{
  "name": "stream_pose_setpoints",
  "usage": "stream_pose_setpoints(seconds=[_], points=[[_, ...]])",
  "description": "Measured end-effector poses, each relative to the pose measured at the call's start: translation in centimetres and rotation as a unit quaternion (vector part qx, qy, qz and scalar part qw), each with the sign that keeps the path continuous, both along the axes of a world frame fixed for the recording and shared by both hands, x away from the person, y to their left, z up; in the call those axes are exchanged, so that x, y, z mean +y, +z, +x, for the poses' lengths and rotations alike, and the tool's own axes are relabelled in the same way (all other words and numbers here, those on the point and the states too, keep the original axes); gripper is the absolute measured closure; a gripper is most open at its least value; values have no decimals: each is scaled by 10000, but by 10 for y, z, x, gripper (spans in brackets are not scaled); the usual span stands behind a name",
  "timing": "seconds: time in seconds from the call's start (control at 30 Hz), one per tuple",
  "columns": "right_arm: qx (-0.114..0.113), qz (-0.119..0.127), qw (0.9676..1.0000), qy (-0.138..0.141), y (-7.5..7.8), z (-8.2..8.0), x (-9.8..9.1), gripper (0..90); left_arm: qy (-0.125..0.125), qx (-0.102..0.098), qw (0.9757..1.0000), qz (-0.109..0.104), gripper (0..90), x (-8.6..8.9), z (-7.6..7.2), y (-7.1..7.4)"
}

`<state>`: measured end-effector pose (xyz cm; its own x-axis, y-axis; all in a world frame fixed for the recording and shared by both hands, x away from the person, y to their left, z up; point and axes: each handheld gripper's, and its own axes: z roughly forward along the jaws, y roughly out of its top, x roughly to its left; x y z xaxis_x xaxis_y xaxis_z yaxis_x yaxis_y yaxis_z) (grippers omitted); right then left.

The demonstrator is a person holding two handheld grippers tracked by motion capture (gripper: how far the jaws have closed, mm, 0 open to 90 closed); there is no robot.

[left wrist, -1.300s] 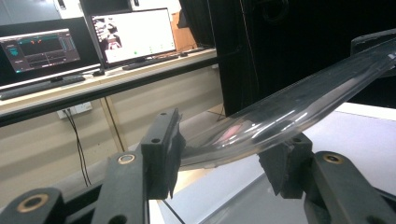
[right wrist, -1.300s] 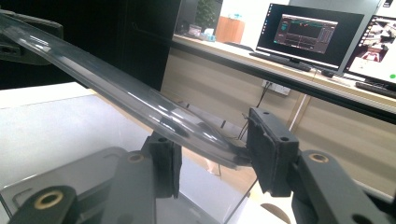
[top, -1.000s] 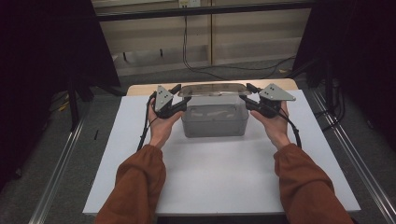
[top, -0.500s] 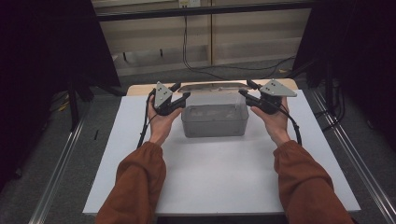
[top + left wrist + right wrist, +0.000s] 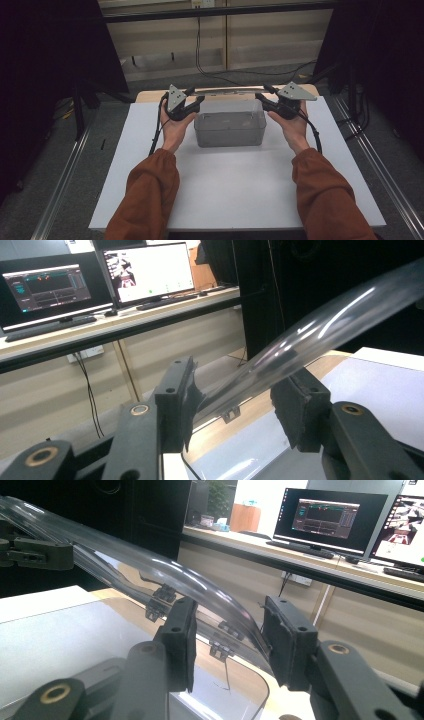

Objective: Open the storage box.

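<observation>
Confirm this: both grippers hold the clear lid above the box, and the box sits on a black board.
Wrong on the board. The high view shows the box on a white board, not a black one. The rest stands: the left gripper and right gripper hold the clear lid above the box.

A clear plastic lid (image 5: 227,92), long and thin with rounded corners and small hinge clips along one edge, hangs level in the air just above an open box (image 5: 230,129), each short end lying between the jaws of a gripper. The box is a rectangular tub of cloudy see-through plastic, standing upright at the far middle of the white surface (image 5: 235,190), directly beneath the lid.
</observation>
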<state>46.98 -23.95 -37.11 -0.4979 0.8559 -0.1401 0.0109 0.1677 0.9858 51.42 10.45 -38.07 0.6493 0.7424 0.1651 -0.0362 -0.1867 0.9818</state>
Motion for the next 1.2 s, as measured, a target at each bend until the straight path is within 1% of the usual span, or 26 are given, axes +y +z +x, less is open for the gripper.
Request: stream_pose_setpoints(seconds=[0.03,0.1,0.2,0.37,0.4,0.53,0.6,0.63,0.7,0.77,0.8,0.9,0.93,1.0,1.03,1.07,1.1,1.13,1.2], points=[[7,23,10000,-2,0,1,0,574,-8,6,10000,25,535,0,1,0],[13,34,10000,-6,1,2,-1,567,-9,27,10000,-35,546,0,2,0],[17,28,10000,-12,0,6,-1,557,1,48,10000,-46,552,0,4,0],[41,60,10000,-49,-5,12,-2,549,18,78,10000,13,551,-1,10,-3],[66,65,9999,-52,-6,12,-3,550,24,89,10000,6,549,-1,11,-4],[45,90,9999,-90,-7,15,-5,544,79,109,9999,12,529,-1,14,-5],[83,95,9999,-85,-6,16,-5,542,102,94,9999,5,512,-1,16,-5],[57,82,9999,-82,-5,16,-5,543,108,108,9999,11,512,0,17,-4],[81,68,9999,-69,-3,18,-5,546,106,120,9999,-31,514,0,18,-4],[85,57,9999,-65,-2,19,-4,547,73,123,9999,-7,533,0,19,-3],[59,51,9999,-65,-1,21,-4,548,69,131,9999,-49,542,0,19,-3],[71,61,9999,-78,-1,23,-2,551,56,130,9999,12,560,0,21,-1],[70,67,9999,-85,-1,24,-2,548,67,113,9999,-34,560,-1,22,-1],[99,29,9999,-106,-2,27,-2,517,64,111,9999,8,560,0,23,0],[127,35,9998,-119,-2,28,-2,511,57,98,9999,-13,566,-1,24,0],[139,35,9998,-107,-2,29,-3,519,36,88,10000,2,580,-1,25,1],[143,57,9998,-110,-2,30,-3,518,28,104,9999,-60,589,-2,25,1],[172,55,9998,-110,-2,31,-3,517,45,90,9999,-26,596,-1,26,1],[196,23,9998,-103,-3,35,-4,518,41,110,9999,-49,606,-1,28,1]])
